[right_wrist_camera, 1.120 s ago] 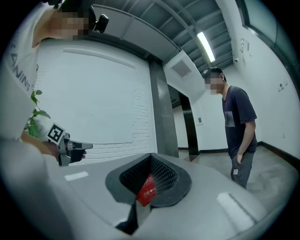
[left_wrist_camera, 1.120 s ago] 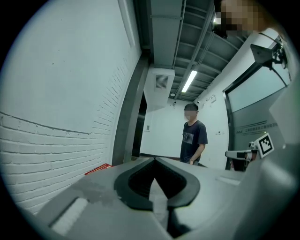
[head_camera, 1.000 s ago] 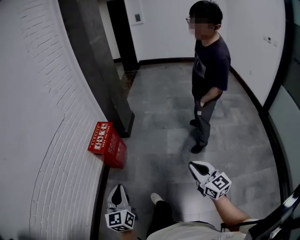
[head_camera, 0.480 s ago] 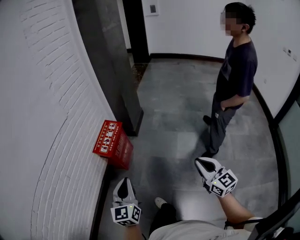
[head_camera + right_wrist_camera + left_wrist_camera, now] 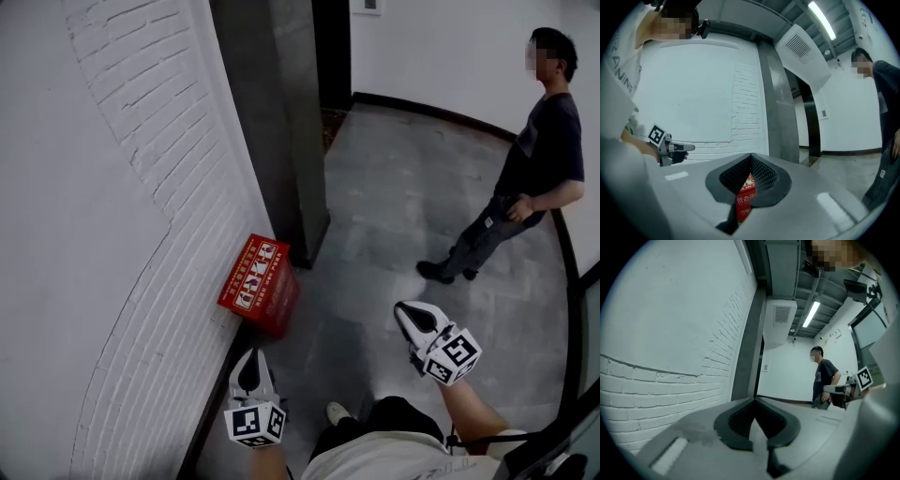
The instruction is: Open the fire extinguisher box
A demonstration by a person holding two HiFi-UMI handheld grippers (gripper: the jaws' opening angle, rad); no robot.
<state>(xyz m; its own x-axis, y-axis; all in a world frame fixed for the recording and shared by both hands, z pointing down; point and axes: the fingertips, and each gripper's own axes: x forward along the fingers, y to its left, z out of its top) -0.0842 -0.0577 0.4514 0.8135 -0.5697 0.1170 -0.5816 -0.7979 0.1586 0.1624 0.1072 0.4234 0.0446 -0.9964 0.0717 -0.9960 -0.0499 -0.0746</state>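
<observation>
The red box (image 5: 260, 284) is not yet opened. The left gripper (image 5: 249, 356) and right gripper (image 5: 404, 312) are held closed, empty, near the box.

Box (image 5: 260, 284) hemmed by brick wall (image 5: 141, 234) left, pillar (image 5: 281, 122) behind; floor (image 5: 375, 234) right open; bystander (image 5: 544, 159) well apart.

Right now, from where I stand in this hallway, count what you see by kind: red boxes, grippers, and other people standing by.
Red box: 1
Grippers: 2, the left gripper and the right gripper
Person standing by: 1
Total: 4
</observation>
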